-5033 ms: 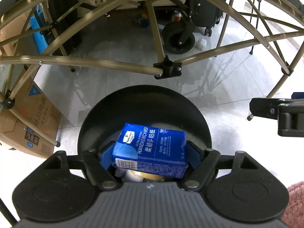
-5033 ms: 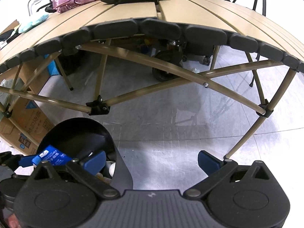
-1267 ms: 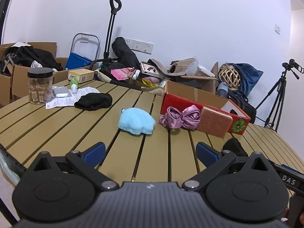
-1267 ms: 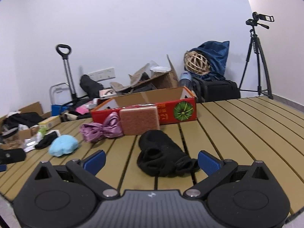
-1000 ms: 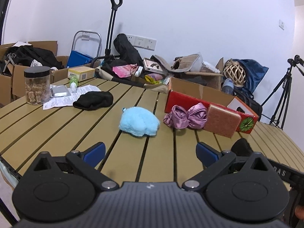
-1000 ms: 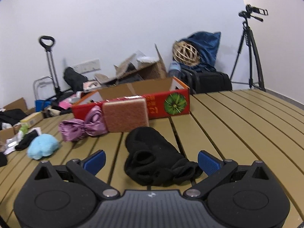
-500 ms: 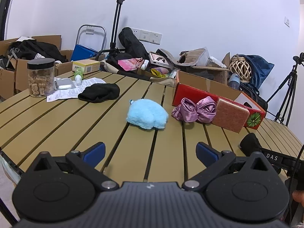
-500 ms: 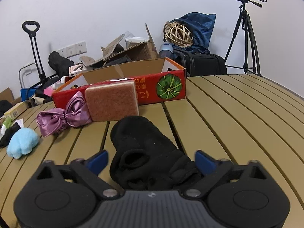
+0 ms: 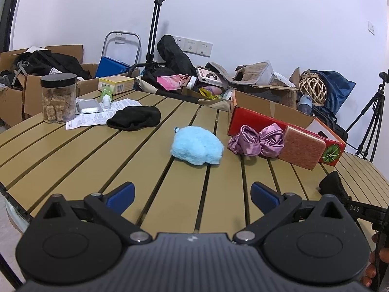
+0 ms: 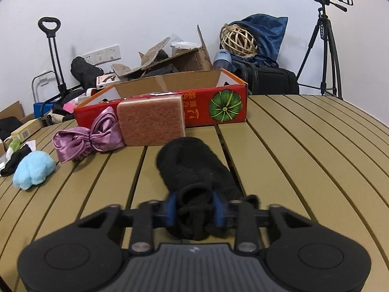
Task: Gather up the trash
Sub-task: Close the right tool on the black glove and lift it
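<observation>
A black sock (image 10: 194,168) lies crumpled on the slatted tan table (image 10: 304,146), near its front edge. My right gripper (image 10: 194,209) is closing on the sock's near end, and both blue pads press into the bunched fabric. In the left wrist view the same sock (image 9: 331,186) shows at the far right. My left gripper (image 9: 192,194) hangs open above the table's near edge, with nothing between its fingers. Ahead of it lies a fluffy light-blue thing (image 9: 197,146).
A red cardboard box (image 10: 218,107) stands behind the sock, with a brown sponge (image 10: 150,121) and a purple satin bow (image 10: 90,138) leaning against it. Further left are a second black sock (image 9: 135,118), a printed paper (image 9: 97,119) and a jar (image 9: 58,97). Clutter and a tripod (image 10: 323,48) line the wall.
My right gripper has moved in over the black sock and its jaws have gone from wide open to closed on the sock's near end. The left gripper has stayed open and nearly still.
</observation>
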Motion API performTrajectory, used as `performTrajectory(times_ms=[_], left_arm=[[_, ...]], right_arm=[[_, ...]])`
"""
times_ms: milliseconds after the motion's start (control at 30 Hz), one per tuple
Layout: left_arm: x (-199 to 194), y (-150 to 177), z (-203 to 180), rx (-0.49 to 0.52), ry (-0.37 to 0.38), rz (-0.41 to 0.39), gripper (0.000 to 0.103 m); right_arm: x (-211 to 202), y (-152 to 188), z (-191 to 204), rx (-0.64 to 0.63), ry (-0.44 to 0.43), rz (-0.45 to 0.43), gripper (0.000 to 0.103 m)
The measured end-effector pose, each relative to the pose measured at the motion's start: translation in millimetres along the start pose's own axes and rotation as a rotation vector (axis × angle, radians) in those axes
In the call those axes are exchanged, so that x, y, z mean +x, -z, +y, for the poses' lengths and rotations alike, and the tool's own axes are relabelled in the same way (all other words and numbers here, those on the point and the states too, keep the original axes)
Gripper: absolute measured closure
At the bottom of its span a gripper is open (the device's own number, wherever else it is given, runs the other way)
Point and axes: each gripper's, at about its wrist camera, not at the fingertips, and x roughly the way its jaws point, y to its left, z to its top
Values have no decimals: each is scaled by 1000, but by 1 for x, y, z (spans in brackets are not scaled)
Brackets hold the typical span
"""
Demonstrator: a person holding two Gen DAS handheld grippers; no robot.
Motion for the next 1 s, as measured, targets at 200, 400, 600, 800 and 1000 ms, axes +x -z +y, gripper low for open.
performTrajectory(times_ms=[200, 400, 600, 800, 1000], left_arm=[[2, 1, -2, 1, 1, 5, 0], [3, 1, -4, 11, 3, 5, 0], [4, 0, -7, 28, 0, 3, 0], [6, 2, -7, 39, -3, 11, 0], [7, 2, -4, 63, -24, 17, 0]], right_arm=[[-11, 2, -8, 22, -10, -66, 90], [-23, 0, -16, 48, -7, -118, 90], [-33, 1, -24, 81, 1, -151, 90], [-48, 1, -41, 165, -3, -184, 90], [-55, -3, -52, 196, -10, -209, 90]])
